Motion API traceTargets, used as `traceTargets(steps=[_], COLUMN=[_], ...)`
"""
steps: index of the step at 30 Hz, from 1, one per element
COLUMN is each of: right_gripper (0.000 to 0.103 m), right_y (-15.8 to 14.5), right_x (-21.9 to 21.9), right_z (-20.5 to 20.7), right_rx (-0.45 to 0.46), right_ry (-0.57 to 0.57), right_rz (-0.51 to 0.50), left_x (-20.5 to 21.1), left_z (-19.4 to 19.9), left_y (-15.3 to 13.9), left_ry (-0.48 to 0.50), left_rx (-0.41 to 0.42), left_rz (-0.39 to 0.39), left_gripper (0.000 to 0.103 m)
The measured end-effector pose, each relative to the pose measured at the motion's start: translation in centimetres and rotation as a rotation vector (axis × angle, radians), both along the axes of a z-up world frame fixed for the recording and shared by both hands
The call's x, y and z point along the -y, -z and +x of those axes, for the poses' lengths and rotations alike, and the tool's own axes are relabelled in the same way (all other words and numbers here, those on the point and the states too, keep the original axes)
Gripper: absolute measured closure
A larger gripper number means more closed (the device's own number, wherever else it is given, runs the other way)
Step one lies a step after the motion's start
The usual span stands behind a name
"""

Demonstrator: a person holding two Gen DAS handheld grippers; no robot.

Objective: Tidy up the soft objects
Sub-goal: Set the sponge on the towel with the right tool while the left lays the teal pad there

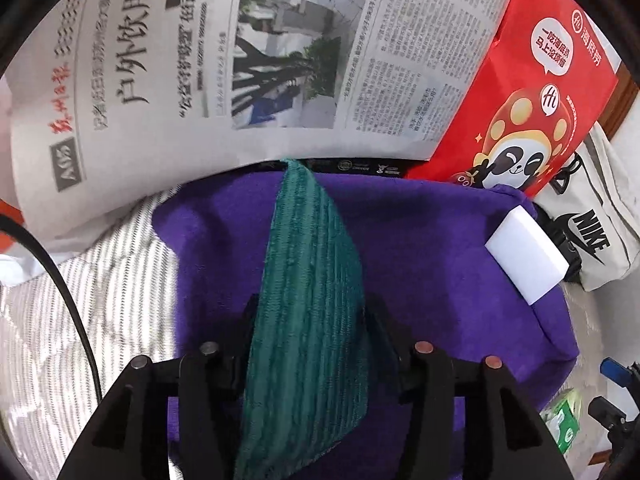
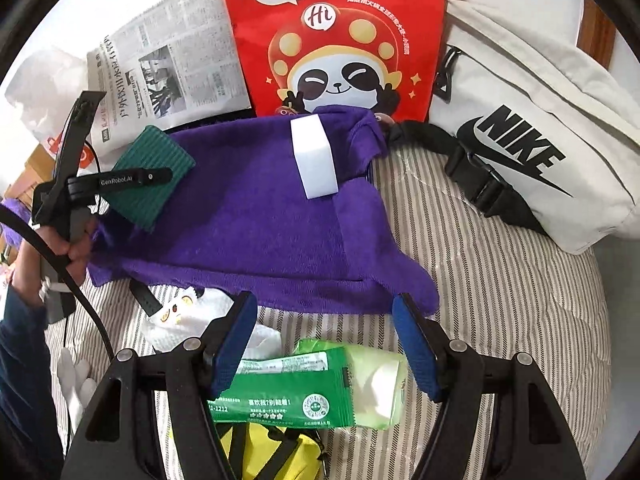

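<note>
A green ribbed cloth [image 1: 304,304] lies on the left part of a purple towel [image 1: 420,240] spread over the striped bedcover [image 1: 92,308]. The left gripper [image 1: 308,320] has the cloth between its fingers, which stand parted; whether the pads press on it cannot be told. A white sponge block [image 2: 314,158] rests on the towel's far side. The right gripper [image 2: 325,344] hangs with its blue pads [image 2: 236,344] wide apart, holding nothing, above a green wipes packet [image 2: 288,392]. Behind the towel sit a newspaper [image 1: 248,52], a red paper bag [image 2: 336,36] and a white waist bag [image 2: 532,140].
</note>
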State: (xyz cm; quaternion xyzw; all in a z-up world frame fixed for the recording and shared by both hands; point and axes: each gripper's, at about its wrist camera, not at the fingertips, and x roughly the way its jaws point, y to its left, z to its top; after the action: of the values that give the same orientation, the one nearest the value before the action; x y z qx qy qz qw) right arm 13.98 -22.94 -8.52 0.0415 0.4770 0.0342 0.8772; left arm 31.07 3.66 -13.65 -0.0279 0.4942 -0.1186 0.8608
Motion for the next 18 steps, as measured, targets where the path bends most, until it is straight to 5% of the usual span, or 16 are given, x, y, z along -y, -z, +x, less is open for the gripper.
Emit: traceTargets(steps=[6, 18], right_gripper=[0.033, 0.033], right_y=[-0.5, 0.1], right_x=[0.1, 0.7], right_z=[-1.0, -2.3], right_rx=[0.014, -0.006], right_ry=[-0.005, 0.015], right_rz=[0.000, 0.026], left_x=[-0.6, -0.6], left_z=[-0.5, -2.7], left_y=[-1.2, -2.9], left_ry=[-0.022, 0.011], left_rx=[0.044, 0.070], left_rz=[0.155, 0.265], left_gripper=[0.040, 0.037])
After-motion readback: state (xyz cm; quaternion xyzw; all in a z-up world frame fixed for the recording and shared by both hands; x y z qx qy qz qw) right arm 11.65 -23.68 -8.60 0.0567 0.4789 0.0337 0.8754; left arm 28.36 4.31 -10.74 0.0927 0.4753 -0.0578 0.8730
